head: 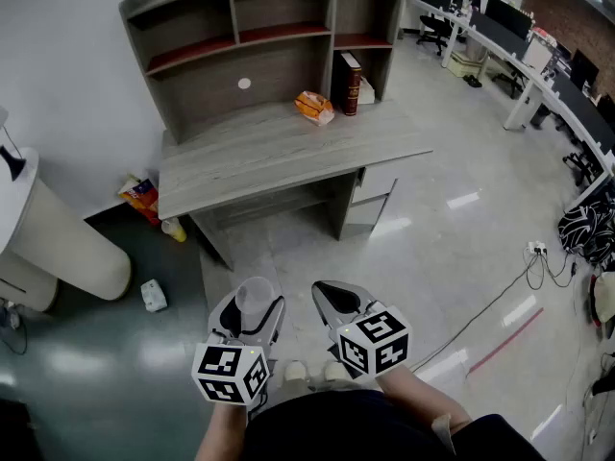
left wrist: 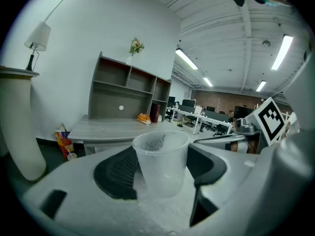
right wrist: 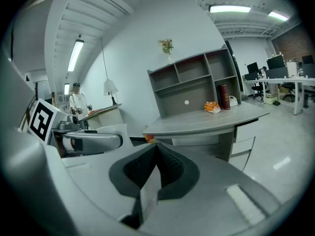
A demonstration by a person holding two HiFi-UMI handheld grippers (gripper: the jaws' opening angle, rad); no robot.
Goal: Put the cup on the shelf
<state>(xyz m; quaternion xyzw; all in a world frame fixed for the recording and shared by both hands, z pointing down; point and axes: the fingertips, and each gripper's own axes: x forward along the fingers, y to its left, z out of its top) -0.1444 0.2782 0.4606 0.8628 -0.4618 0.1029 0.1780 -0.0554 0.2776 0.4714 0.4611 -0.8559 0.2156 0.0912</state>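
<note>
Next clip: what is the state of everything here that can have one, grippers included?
cup: upright, looks empty, gripped between the left jaws.
left gripper: closed on the cup.
right gripper: jaws together, nothing held.
book: standing upright at the shelf's lower right.
snack bag: lying on the desk.
shelf: no cup on it yet.
drawers: shut.
</note>
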